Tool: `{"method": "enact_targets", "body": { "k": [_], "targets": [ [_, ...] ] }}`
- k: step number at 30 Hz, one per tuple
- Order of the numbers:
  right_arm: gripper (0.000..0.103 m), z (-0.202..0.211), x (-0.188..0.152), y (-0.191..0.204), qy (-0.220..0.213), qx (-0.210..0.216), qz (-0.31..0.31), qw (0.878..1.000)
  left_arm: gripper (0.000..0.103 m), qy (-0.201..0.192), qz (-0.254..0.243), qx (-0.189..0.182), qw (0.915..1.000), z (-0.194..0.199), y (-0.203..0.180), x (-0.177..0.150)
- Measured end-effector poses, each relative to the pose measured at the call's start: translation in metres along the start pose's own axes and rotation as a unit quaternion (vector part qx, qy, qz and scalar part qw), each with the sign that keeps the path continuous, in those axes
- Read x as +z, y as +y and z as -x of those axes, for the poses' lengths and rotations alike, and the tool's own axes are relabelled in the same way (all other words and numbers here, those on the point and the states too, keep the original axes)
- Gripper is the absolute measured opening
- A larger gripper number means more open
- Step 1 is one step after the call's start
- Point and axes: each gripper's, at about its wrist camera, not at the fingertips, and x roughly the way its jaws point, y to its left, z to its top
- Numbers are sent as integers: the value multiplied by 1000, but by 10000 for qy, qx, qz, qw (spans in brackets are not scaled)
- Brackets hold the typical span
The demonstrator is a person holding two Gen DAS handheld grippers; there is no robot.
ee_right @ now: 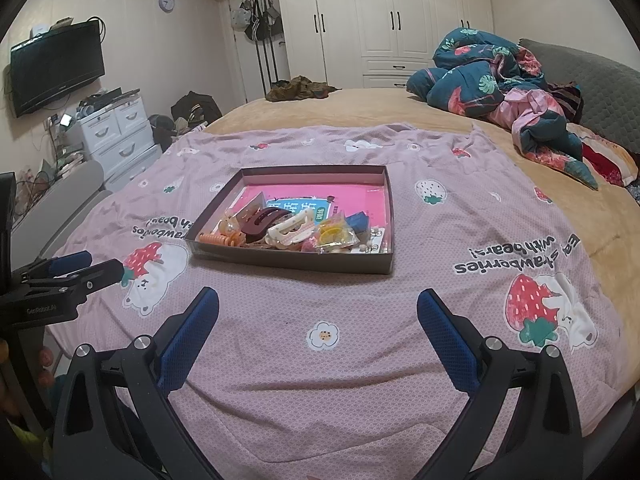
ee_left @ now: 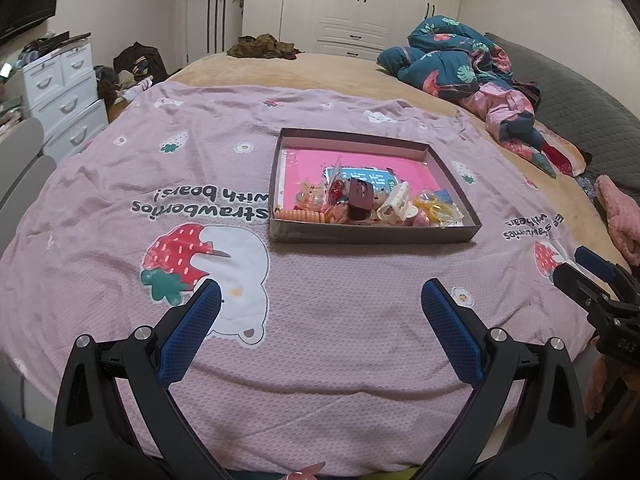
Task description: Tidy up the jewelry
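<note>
Left hand-held gripper (ee_left: pixel 320 300): spread wide, empty.
Right hand-held gripper (ee_right: pixel 318 308): same, ready.
Box (ee_right: pixel 288 260): mid-bed, trinkets gathered inside.

The bedspread (ee_right: pixel 320 320) is matt pink cloth with a fine woven texture and printed strawberry motifs, laid over a plush tan blanket (ee_right: pixel 380 108). The shallow box (ee_right: pixel 288 262) looks like matt brown cardboard with a glossy pink liner; near its front edge lie a glossy dark plastic hair claw (ee_right: pixel 260 222), a cream plastic clip (ee_right: pixel 290 232) and clear film bags. The left gripper (ee_left: pixel 320 296) and right gripper (ee_right: pixel 318 300) have matt black plastic arms, textured blue pads (ee_right: pixel 188 344) and bright metal pivots.
</note>
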Motion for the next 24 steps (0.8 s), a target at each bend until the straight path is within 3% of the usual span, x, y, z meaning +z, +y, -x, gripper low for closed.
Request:
{"method": "enact_targets", "body": {
  "k": [11, 20, 24],
  "targets": [
    [99, 1, 1, 1, -3, -12, 30, 10000, 94, -74, 36, 39, 10000, 4, 2, 0],
    [99, -2, 2, -4, 30, -34, -64, 10000, 94, 3, 149, 395, 9991, -4, 11, 5],
    [99, -14, 7, -25, 119, -103, -341, 9993, 94, 43, 388, 559, 9977, -17, 34, 10]
  ]
}}
